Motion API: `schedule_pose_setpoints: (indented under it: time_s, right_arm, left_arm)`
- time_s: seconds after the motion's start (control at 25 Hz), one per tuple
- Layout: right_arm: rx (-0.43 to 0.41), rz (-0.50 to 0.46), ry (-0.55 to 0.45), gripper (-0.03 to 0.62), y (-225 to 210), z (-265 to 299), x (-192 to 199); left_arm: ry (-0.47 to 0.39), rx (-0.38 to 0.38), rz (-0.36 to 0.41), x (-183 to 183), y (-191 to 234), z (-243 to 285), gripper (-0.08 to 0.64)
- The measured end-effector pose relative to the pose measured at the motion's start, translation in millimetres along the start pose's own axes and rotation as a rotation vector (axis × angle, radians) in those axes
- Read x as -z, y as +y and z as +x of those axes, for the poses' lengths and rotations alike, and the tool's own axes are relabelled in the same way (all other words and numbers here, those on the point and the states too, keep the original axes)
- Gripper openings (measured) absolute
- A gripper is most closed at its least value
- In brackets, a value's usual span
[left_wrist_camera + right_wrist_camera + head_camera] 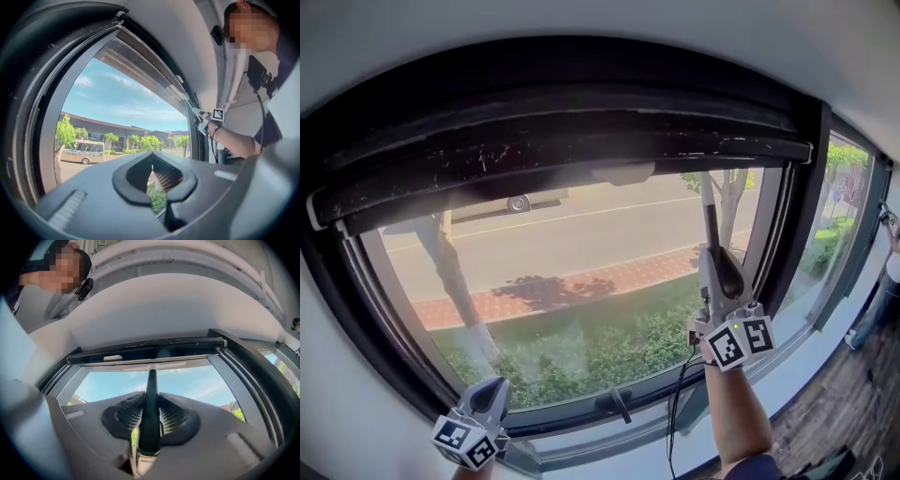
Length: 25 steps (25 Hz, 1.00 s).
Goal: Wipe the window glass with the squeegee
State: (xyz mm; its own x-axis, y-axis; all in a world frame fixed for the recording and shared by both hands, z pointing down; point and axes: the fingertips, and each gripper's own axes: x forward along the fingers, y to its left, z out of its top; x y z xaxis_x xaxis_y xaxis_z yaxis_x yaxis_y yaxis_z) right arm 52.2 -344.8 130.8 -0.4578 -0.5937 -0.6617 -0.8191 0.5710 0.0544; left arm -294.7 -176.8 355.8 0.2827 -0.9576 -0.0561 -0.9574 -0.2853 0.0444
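The right gripper [720,277] clamps the squeegee [710,220], its handle pointing to 12 o'clock and its head at the top of the window glass [572,253]. The left gripper [490,392], closed and empty, sits at 7 o'clock.

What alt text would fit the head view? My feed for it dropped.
The right gripper holds the squeegee up by its handle, blade at the top of the window. The left gripper hangs shut and empty at lower left. Outside: a road, trees and a hedge.
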Motion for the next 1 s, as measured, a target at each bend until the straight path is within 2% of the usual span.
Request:
schedule_pose_setpoints:
  time_s: [0.52,1.0]
  right_arm:
    - [0.020,0.014,0.088,0.100,0,-38,30]
    - [0.039,0.065,0.158,0.100,9,-70,61]
  left_arm:
    - [0.032,0.048,-0.025,15,-12,12,0.005]
    - [0.038,0.041,-0.048,22,-18,0,0.005]
